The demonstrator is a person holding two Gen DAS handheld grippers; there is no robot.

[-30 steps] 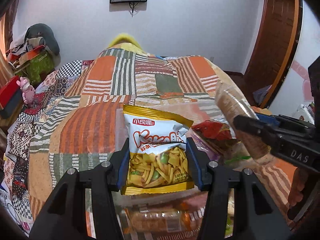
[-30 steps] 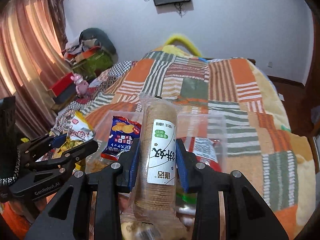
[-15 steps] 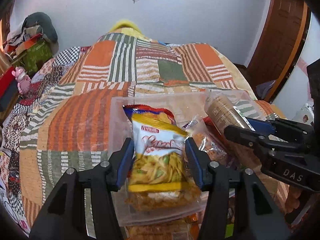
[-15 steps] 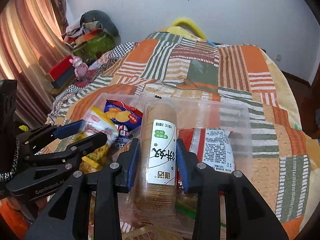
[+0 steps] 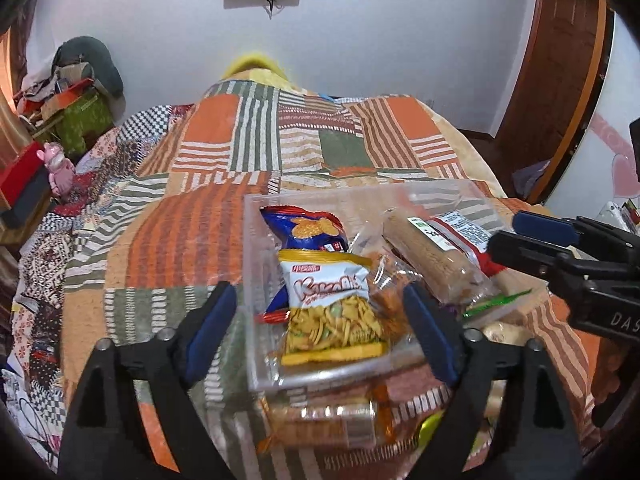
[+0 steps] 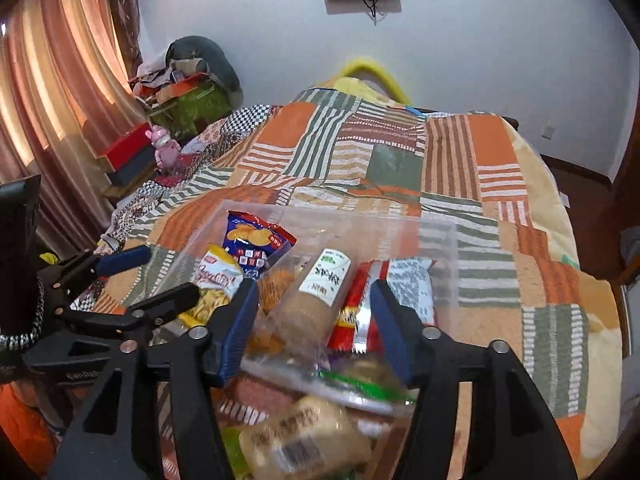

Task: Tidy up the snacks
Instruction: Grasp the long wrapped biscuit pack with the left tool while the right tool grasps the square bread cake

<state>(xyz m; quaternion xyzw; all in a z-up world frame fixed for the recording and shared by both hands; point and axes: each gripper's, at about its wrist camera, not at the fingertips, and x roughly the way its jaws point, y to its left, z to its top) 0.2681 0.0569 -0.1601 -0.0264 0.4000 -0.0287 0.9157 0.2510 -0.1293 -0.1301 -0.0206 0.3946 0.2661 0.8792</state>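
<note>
A clear plastic box (image 5: 256,280) (image 6: 440,224) sits on the patchwork quilt. Inside lie a yellow snack bag (image 5: 328,312) (image 6: 216,284), a blue chips bag (image 5: 304,228) (image 6: 252,240), a cracker roll (image 5: 432,260) (image 6: 316,296) and a red-and-white pack (image 6: 412,288). My left gripper (image 5: 320,324) (image 6: 152,280) hovers over the near wall of the box. Its jaws are opening, and the yellow bag lies loose between them, clear of both pads. The jaws of my right gripper (image 6: 314,312) (image 5: 520,238) are also opening, and the cracker roll rests free between them.
More wrapped snacks lie on the quilt in front of the box: an orange-trimmed pack (image 5: 324,424), a bread pack (image 6: 304,436) and a green-edged bag (image 6: 360,384). A pink toy (image 5: 56,168) and red box stand off the bed at left. A wooden door (image 5: 560,80) is at right.
Both grippers brought their packs down into the clear box and let go. The yellow bag and the cracker roll now lie in the box, and both pairs of jaws have spread apart.
</note>
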